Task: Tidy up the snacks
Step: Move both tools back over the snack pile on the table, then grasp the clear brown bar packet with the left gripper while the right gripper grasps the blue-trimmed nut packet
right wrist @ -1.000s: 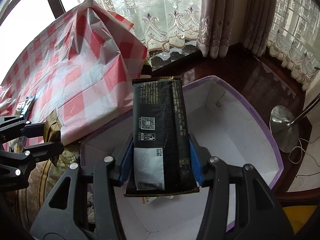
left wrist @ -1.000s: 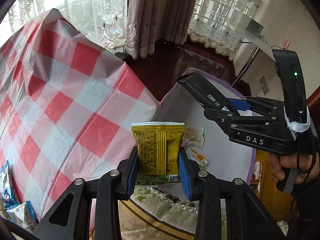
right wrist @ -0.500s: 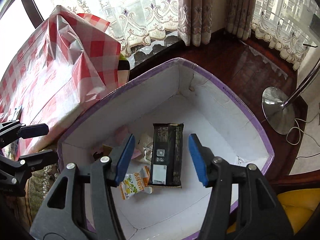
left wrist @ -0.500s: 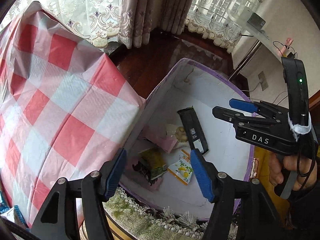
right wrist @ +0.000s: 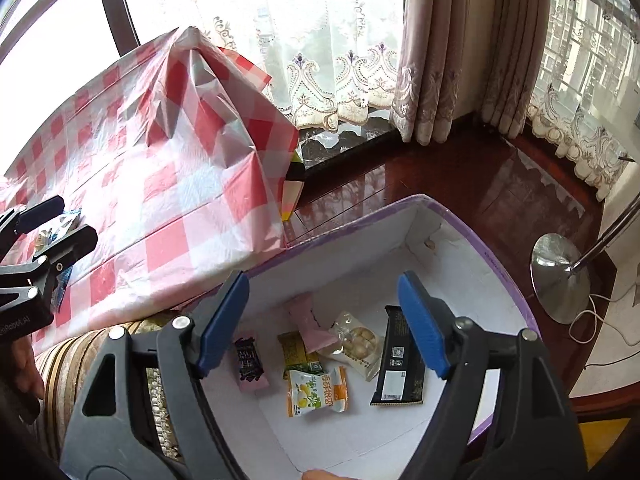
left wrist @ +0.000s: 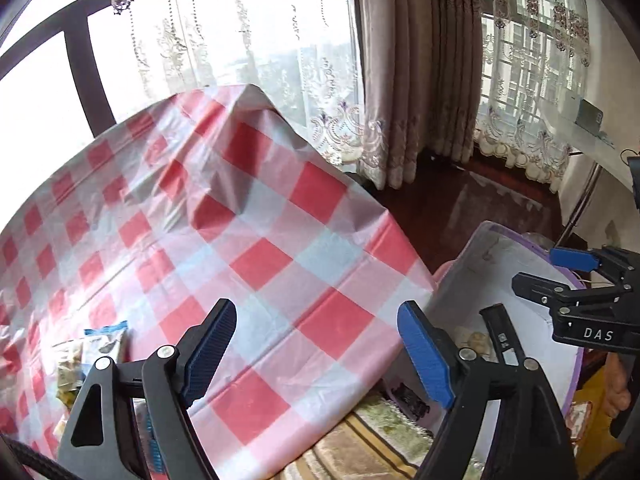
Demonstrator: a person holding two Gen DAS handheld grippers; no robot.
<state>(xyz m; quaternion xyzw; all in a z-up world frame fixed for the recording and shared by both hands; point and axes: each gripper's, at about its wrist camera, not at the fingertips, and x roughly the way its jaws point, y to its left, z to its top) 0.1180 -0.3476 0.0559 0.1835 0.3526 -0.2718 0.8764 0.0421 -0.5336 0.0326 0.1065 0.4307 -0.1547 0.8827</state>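
Observation:
My left gripper (left wrist: 318, 320) hangs over the red-checked tablecloth (left wrist: 260, 256), its jaws opening with nothing between them. Blue and clear snack packets (left wrist: 96, 344) lie on the cloth at lower left. My right gripper (right wrist: 322, 292) is above the white box with a purple rim (right wrist: 500, 264), its jaws also opening and empty. On the box floor lie a black packet (right wrist: 400, 360), a yellow packet (right wrist: 294, 346), two pink packets (right wrist: 308, 320), a clear bag of round snacks (right wrist: 356, 342) and a lemon-print packet (right wrist: 318, 392). The right gripper (left wrist: 548, 270) also shows in the left wrist view.
The box stands on dark wooden floor between the table and a chrome lamp base (right wrist: 560, 276). A striped cushion (right wrist: 68, 360) sits under the table edge. Lace curtains (right wrist: 340, 60) and windows close off the far side. A hand (left wrist: 616, 392) holds the right gripper.
Both grippers let go: the yellow packet and the black packet dropped into the box. Both jaws spread wider and lifted. The left gripper swung left, over the table.

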